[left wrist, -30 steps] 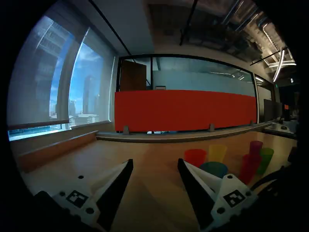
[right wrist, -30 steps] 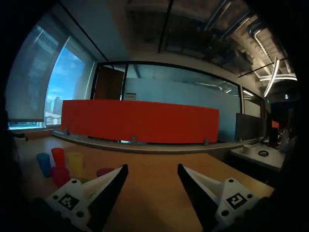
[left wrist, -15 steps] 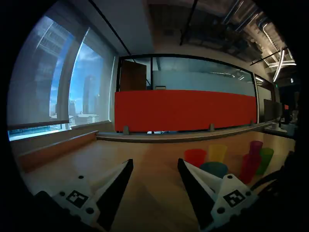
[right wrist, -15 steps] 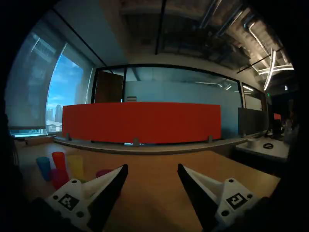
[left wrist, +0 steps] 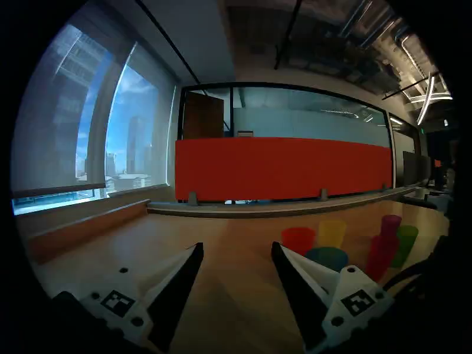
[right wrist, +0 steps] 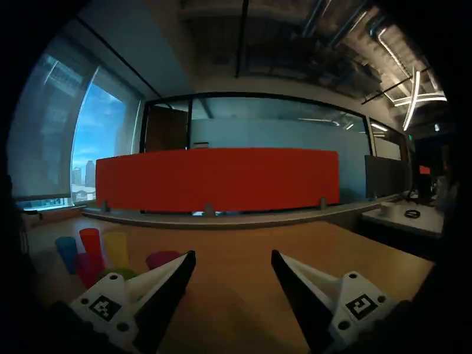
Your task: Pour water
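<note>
Several coloured plastic cups stand in a cluster on the wooden table [left wrist: 236,248]. In the left gripper view they are right of my left gripper [left wrist: 237,249]: a red cup [left wrist: 298,239], a yellow cup [left wrist: 332,232], a blue cup [left wrist: 326,257], a pink cup [left wrist: 380,255], a green cup [left wrist: 407,242]. In the right gripper view the same group sits at the left: blue cup [right wrist: 66,250], red cup [right wrist: 90,241], yellow cup [right wrist: 116,248], with a magenta cup [right wrist: 162,258] just beyond my right gripper's [right wrist: 233,255] left finger. Both grippers are open and hold nothing.
A red partition [left wrist: 283,167] runs along the table's far edge, with glass walls behind it. Large windows [left wrist: 88,135] line the left side. A second desk [right wrist: 407,219] with small items stands at the right.
The right gripper view has tilted down and turned slightly left, so the cups and table show more. The left gripper has stayed still.
</note>
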The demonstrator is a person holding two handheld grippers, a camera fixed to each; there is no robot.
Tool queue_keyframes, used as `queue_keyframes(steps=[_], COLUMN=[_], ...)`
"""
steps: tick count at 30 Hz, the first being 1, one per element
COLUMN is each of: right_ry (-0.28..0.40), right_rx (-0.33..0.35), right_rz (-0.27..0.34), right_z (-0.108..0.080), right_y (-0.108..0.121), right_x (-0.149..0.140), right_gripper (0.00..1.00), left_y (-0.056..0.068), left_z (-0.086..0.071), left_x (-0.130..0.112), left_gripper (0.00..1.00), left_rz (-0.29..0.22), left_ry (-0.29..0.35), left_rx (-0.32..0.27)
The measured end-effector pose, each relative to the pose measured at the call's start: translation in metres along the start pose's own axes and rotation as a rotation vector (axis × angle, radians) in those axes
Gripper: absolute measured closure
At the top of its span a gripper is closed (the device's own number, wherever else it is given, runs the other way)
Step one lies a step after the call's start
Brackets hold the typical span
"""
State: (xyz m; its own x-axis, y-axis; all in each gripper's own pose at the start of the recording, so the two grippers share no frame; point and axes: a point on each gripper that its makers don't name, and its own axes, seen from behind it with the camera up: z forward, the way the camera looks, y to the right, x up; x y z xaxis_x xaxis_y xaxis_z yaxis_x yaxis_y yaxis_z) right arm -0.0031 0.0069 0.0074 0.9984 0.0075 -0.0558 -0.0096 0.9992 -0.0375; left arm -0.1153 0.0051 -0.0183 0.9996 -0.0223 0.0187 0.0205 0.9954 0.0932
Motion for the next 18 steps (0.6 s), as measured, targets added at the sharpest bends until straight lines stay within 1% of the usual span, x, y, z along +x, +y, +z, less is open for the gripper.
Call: queue_keyframes(steps=[6,18], right_ry=[-0.006,-0.009], right_rx=[-0.006,-0.007], right_rz=[-0.018,-0.018], right_z=[0.0006,-0.0009], right_y=[0.0002,0.0009], right_x=[-0.0023,-0.0025], right_gripper=[0.01,0.01], left_y=[-0.0002,-0.0003], left_z=[0.0002,0.0006], left_x=[-0.0001,0.0003], left_gripper=[0.15,0.15], left_rz=[0.0,0.0], left_ry=[0.0,0.0], left_rx=[0.0,0.0])
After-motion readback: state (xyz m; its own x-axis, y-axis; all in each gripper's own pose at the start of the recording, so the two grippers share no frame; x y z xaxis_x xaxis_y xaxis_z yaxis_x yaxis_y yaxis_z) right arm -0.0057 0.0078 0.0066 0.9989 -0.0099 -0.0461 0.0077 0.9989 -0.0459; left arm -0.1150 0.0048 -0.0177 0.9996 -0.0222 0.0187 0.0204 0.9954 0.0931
